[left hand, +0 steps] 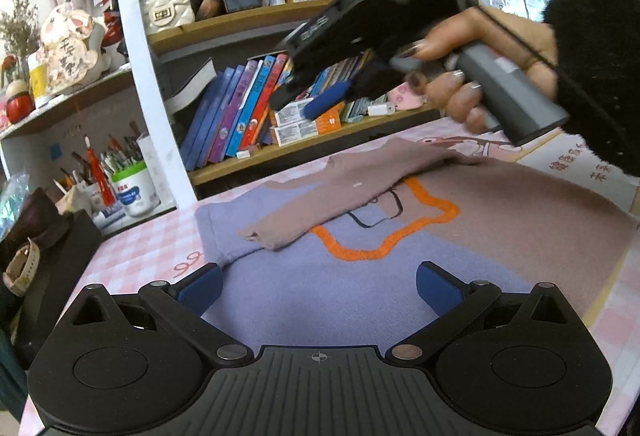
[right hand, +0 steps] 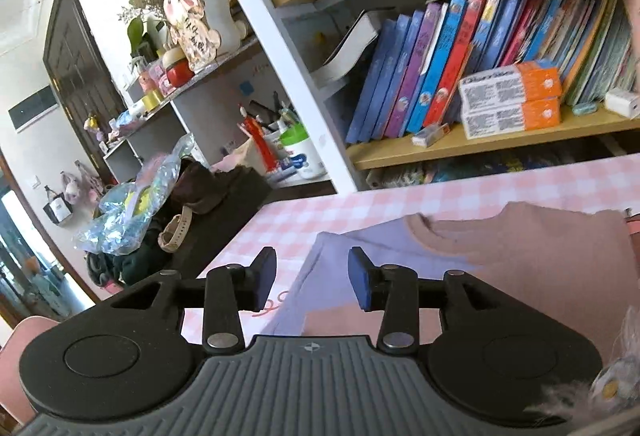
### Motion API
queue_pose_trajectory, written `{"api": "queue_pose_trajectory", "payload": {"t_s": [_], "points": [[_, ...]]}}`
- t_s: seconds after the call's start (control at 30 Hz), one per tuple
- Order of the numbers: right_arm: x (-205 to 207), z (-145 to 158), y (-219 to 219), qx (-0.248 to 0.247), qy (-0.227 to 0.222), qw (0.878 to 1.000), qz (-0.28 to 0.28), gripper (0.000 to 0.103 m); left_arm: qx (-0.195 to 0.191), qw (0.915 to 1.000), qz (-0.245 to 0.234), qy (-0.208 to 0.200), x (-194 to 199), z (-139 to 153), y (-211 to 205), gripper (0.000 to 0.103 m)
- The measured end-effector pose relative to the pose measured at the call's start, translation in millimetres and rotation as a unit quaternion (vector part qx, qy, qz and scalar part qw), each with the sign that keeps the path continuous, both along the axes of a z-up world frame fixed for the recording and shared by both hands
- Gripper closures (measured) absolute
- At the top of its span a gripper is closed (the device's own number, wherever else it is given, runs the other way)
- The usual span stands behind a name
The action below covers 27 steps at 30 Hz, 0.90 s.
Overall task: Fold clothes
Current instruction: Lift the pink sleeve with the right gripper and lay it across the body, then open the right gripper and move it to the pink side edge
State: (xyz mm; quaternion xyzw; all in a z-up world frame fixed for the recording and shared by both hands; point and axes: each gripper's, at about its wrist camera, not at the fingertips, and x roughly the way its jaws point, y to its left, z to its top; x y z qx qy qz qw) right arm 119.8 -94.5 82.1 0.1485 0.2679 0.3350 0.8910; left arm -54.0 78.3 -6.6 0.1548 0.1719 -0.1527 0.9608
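Left gripper (left hand: 318, 286) sat low over the sweater (left hand: 360, 264), jaws spread wide, blue pads apart with nothing between them; purple knit showed in the gap. Right gripper (right hand: 312, 278) stood partly open, pads apart, nothing held. Seen from the left wrist camera, the right gripper (left hand: 308, 96) was up in the air above the garment, clear of it, gripped by a hand (left hand: 460, 76) in a fuzzy black sleeve (left hand: 592, 76).

Sweater lay flat on the desk (left hand: 140, 248), which carried a pink-and-white checked cover. Body purple on the near and left part, dusty pink on the right, with an orange outlined shape (left hand: 400, 232) on the front. One pink sleeve (left hand: 320, 212) was folded across the chest, cuff toward the left edge, lying over part of the orange outline.

Behind the desk: a bookshelf (left hand: 280, 152) with leaning books, two orange-and-white boxes (right hand: 510, 100) stacked on the lower shelf, a white quilted purse (left hand: 166, 10) on the shelf above. Pen pots (left hand: 134, 188) to the left. A watch (right hand: 174, 234) rested on a dark box beside the desk.
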Motion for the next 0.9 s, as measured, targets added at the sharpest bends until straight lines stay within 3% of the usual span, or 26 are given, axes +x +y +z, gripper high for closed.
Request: {"api": "queue_pose_trajectory", "payload": {"t_s": [0.13, 0.43, 0.73, 0.9], "points": [[-15, -1, -27, -0.011, 0.013, 1.000, -0.011, 0.060, -0.006, 1.0000, 0.002, 0.002, 0, 1, 2, 0.000], [-113, -32, -103, -0.140, 0.006, 0.990, -0.032, 0.044, 0.012, 0.9995, 0.009, 0.028, 8, -3, -4, 0.000], [-199, -64, -161, -0.161, -0.006, 0.985, -0.067, 0.043, 0.081, 0.9958, 0.034, 0.024, 9, -10, -22, 0.000], [-217, -67, -168, -0.164, -0.031, 0.984, -0.057, 0.042, 0.145, 0.9887, 0.037, 0.007, 4, -18, -39, 0.000]]}}
